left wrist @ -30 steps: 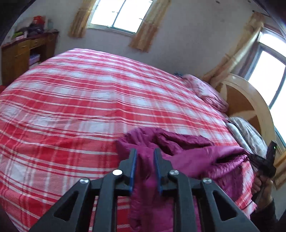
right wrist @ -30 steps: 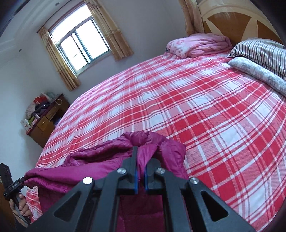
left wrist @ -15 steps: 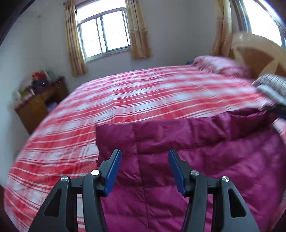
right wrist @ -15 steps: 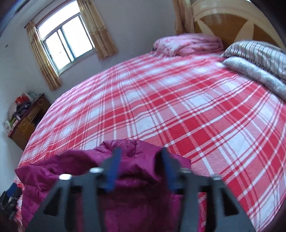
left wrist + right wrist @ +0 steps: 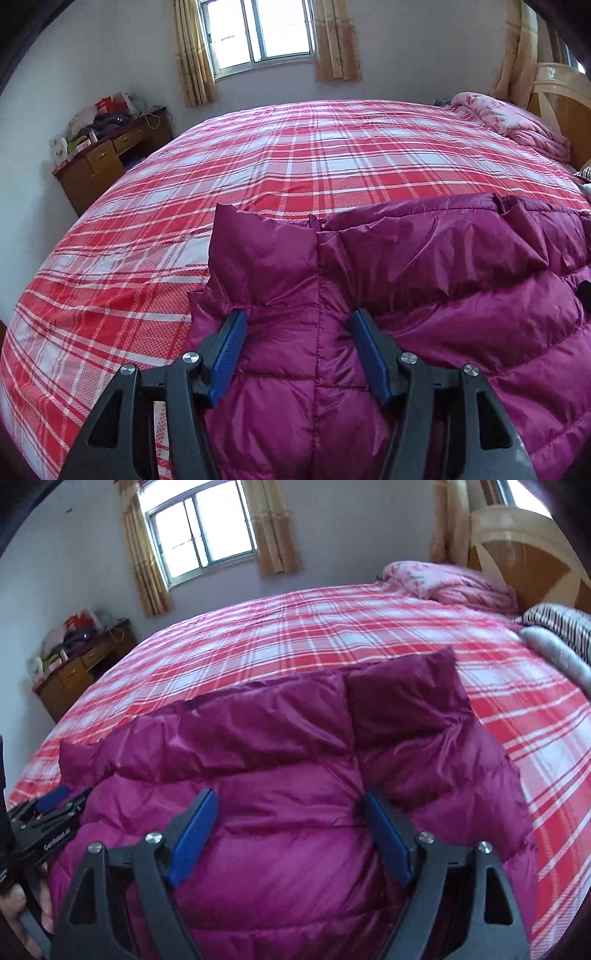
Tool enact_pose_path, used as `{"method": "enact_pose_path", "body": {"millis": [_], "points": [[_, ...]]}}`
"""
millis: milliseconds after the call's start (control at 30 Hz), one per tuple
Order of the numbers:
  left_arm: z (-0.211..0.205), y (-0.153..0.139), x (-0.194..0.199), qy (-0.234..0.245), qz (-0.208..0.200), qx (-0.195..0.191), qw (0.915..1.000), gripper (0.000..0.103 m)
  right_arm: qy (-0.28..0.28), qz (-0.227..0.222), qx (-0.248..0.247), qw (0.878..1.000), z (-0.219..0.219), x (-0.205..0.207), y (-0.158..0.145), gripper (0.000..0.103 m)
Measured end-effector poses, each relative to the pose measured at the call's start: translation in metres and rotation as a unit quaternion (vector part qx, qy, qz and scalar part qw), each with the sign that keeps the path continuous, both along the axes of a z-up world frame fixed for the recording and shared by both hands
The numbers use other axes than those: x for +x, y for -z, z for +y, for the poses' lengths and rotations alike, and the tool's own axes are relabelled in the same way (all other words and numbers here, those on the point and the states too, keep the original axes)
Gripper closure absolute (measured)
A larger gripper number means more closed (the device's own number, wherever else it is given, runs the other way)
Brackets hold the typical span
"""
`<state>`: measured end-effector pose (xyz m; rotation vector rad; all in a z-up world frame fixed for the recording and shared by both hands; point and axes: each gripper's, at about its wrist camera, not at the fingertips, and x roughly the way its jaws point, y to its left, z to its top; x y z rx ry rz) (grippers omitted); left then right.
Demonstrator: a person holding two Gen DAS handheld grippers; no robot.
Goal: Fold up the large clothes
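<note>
Left wrist: your left gripper (image 5: 297, 325) is spread wide w/ nothing in it, over the magenta puffer jacket (image 5: 406, 277) laid flat on the near edge of the plaid bed (image 5: 314, 155). Right gripper (image 5: 290, 805) likewise released, above the jacket; pink quilt (image 5: 454, 583) far by the headboard.

A wide bed (image 5: 314, 155) covered in a red, pink and white plaid sheet (image 5: 295, 642) fills the room below a curtained window. A magenta quilted down jacket (image 5: 424, 280) lies spread flat along the near edge, its stitched panels facing up and two corners raised. At the head of the bed, against the wooden headboard (image 5: 517, 550), a folded pink floral quilt (image 5: 450, 581) rests on the sheet. Just beside it lie a black-and-white striped pillow (image 5: 561, 622) and a grey patterned pillow (image 5: 557, 651), touching each other, well apart from the jacket.
</note>
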<state>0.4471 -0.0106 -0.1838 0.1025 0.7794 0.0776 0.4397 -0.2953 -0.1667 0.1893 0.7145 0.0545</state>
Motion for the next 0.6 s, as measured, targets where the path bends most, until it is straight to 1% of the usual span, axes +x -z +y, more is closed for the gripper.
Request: {"method": "enact_pose_path", "body": {"millis": [133,300,400,533,600], "points": [[-0.006,0.005,0.006,0.002,0.006,0.007,1.0,0.039,-0.005,0.01,-0.014,1.0,0.003,0.0,0.006,0.019],[-0.002,0.007,0.007,0.001,0.014,-0.005,0.9999,0.038,-0.003,0.024,-0.021,0.999,0.004,0.006,0.013,0.019],[-0.004,0.009,0.009,0.0,0.019,-0.002,0.9998,0.037,-0.002,0.031,-0.023,0.999,0.004,0.007,0.015,0.018],[-0.007,0.005,0.009,-0.008,0.021,0.01,0.9997,0.037,-0.001,0.045,-0.027,0.999,0.005,0.012,0.019,0.017],[-0.009,-0.004,0.007,-0.017,0.023,0.008,0.9996,0.037,0.0,0.047,-0.03,0.998,0.006,0.012,0.02,0.017]]}}
